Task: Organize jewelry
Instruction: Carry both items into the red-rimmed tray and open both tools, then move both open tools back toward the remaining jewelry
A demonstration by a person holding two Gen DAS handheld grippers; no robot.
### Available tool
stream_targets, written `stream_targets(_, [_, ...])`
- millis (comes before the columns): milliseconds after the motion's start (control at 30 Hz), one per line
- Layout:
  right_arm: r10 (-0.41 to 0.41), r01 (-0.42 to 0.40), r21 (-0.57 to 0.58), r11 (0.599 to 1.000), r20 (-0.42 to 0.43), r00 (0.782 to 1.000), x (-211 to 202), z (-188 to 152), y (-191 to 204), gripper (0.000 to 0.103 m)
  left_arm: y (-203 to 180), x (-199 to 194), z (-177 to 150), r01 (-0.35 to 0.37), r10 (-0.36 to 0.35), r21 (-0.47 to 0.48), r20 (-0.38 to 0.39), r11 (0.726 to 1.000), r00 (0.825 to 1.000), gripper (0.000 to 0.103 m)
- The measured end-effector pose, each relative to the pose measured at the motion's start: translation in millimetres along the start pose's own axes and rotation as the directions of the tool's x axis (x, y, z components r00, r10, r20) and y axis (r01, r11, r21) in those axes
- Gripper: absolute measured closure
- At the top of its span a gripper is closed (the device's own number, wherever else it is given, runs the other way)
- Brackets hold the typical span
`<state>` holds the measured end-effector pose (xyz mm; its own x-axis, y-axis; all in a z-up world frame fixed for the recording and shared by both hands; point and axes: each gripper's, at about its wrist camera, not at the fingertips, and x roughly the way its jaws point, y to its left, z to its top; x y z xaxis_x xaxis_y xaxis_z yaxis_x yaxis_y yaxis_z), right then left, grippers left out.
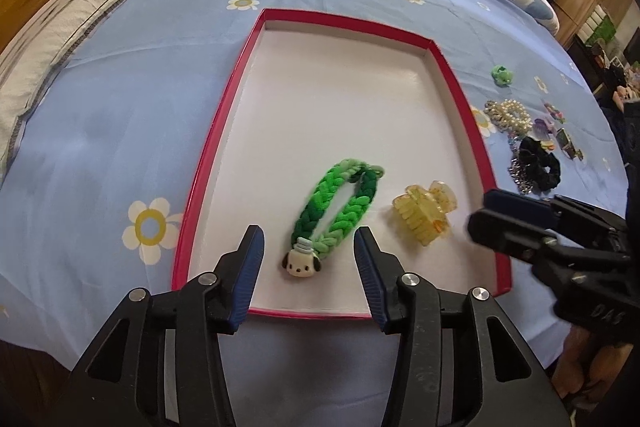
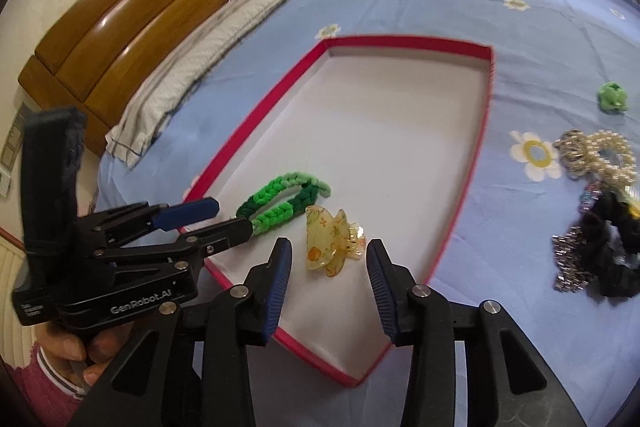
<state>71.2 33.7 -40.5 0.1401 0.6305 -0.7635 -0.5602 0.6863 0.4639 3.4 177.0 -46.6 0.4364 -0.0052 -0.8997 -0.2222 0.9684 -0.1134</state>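
A red-rimmed white tray [image 1: 224, 131] [image 2: 476, 155] lies on the blue bed sheet. In it lie a green braided band with a dog charm [image 1: 340, 205] [image 2: 280, 201] and a yellow hair claw [image 1: 425, 213] [image 2: 332, 245]. My left gripper [image 1: 309, 251] is open and empty, its fingers either side of the band's charm end; it also shows in the right wrist view [image 2: 222, 217]. My right gripper [image 2: 327, 265] is open and empty, just short of the claw; in the left wrist view [image 1: 504, 215] it is at the tray's right edge.
Right of the tray on the sheet lie a small green piece [image 1: 502, 74] [image 2: 612, 97], a pearl bracelet [image 1: 508, 115] [image 2: 600, 155], a black scrunchie [image 1: 538, 163] [image 2: 612, 251] with a silver chain, and small coloured clips [image 1: 560, 131]. A pillow and wooden headboard [image 2: 120, 39] are at the far left.
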Motion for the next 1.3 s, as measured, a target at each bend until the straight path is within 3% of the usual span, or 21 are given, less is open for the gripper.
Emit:
stream_targets(133, [-0.015, 0.013, 0.035, 0.999, 0.056, 0.998, -28, -5, -14, 0.056, -11, -10, 3, 0.021, -0.021, 0.01, 0.017, 1.0, 1.0, 0.057])
stream_targets(500, [-0.123, 0.097, 0.181, 0.979, 0.143, 0.982, -91, -24, -75, 0.055, -75, -18, 16, 0.092, -0.096, 0.108, 0.031, 0.99, 0.995, 0.055])
stream_targets(1300, [-0.321, 0.227, 0.391, 0.892, 0.194, 0.927, -160, -45, -199, 0.055, -199, 18, 44, 0.22, -0.209, 0.258, -0.068, 0.941, 0.975, 0.055])
